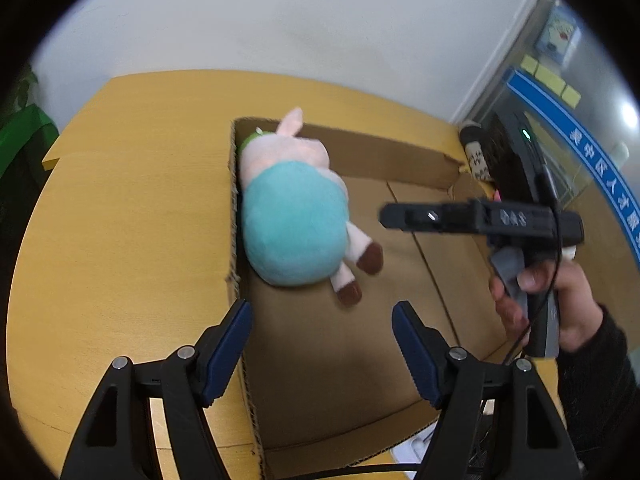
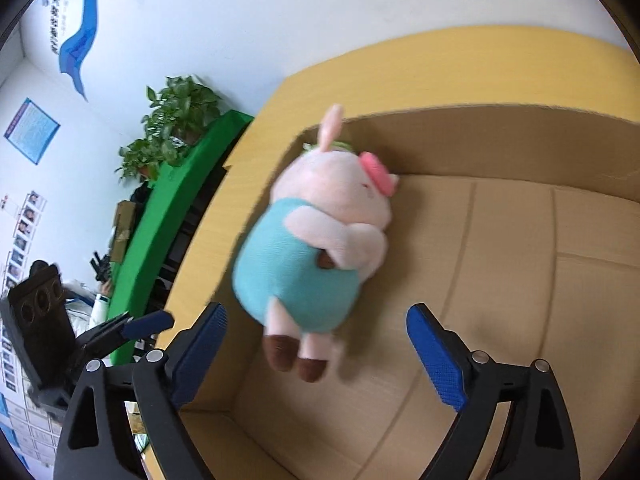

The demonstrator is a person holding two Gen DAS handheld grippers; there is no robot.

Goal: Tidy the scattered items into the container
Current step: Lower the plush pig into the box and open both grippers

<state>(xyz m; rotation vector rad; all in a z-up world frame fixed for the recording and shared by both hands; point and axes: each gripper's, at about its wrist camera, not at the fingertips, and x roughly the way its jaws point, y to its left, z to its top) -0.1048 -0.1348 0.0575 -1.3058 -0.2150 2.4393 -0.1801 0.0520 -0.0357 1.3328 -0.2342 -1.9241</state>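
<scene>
A plush pig [image 1: 296,224] in a teal outfit lies in an open cardboard box [image 1: 360,148] against its left wall, with something green [image 1: 252,138] showing behind its head. My left gripper [image 1: 322,312] hangs open over the box's near end, with nothing between its pads. In the right wrist view the pig [image 2: 304,248] is blurred, and its brown feet lie between the wide-open fingers of my right gripper [image 2: 318,316], whose blue pads stand clear of it. The right gripper [image 1: 384,216], held in a hand [image 1: 560,300], reaches over the box [image 2: 480,140] from the right.
The box sits on a yellow wooden table [image 1: 120,220]. A patterned item and a dark device [image 1: 476,152] stand at the box's far right corner. Beyond the table's left edge are a green ledge [image 2: 160,220], a potted plant [image 2: 176,120] and black equipment [image 2: 40,320].
</scene>
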